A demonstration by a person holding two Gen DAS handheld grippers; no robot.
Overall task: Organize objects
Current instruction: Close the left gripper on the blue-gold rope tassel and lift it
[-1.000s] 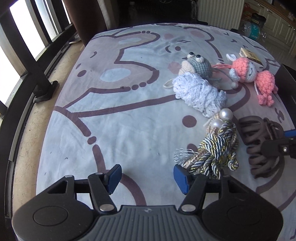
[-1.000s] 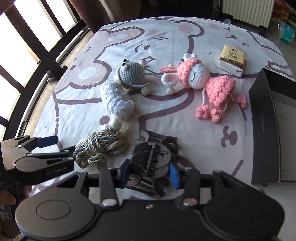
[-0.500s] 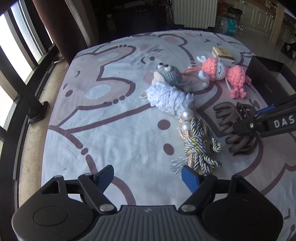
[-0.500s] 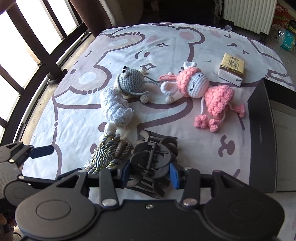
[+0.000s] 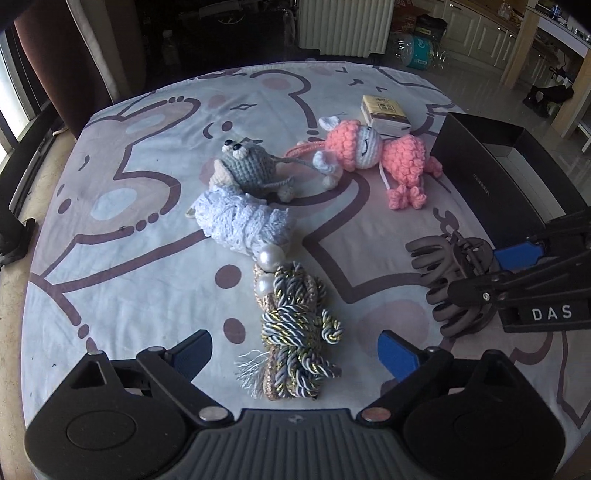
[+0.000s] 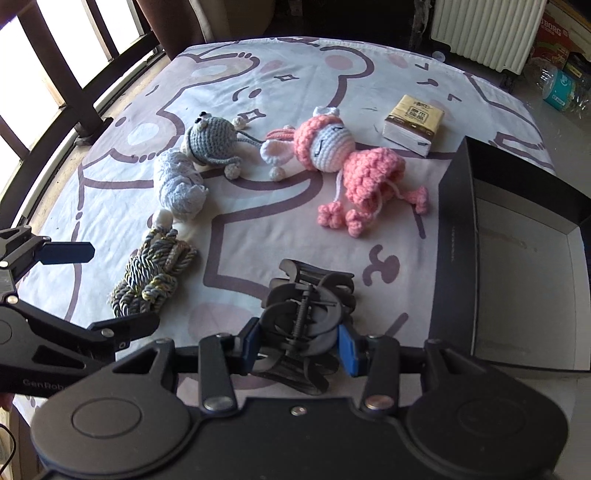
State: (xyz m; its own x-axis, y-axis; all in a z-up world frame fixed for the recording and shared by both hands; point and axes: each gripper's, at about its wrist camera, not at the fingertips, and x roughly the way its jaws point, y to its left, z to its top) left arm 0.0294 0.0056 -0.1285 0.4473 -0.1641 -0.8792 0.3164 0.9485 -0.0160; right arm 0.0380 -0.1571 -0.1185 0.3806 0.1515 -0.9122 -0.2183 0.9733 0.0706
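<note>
My right gripper (image 6: 301, 345) is shut on a dark brown claw hair clip (image 6: 308, 295); the clip also shows in the left wrist view (image 5: 448, 280), held just above the sheet. My left gripper (image 5: 295, 352) is open, its jaws on either side of a twisted cord tassel with pearls (image 5: 293, 317), which lies on the sheet (image 6: 155, 273). A pale blue lace roll (image 5: 243, 221), a grey crochet mouse (image 5: 251, 168) and a pink crochet doll (image 5: 373, 155) lie further back.
An open black box (image 6: 517, 254) stands at the right edge of the table, next to the clip. A tissue packet (image 6: 413, 123) lies at the back right. Window bars (image 6: 70, 74) run along the left, a radiator (image 6: 487, 29) behind.
My left gripper has swung right and now straddles the tassel. My right gripper, still shut on the clip, has shifted right toward the black box.
</note>
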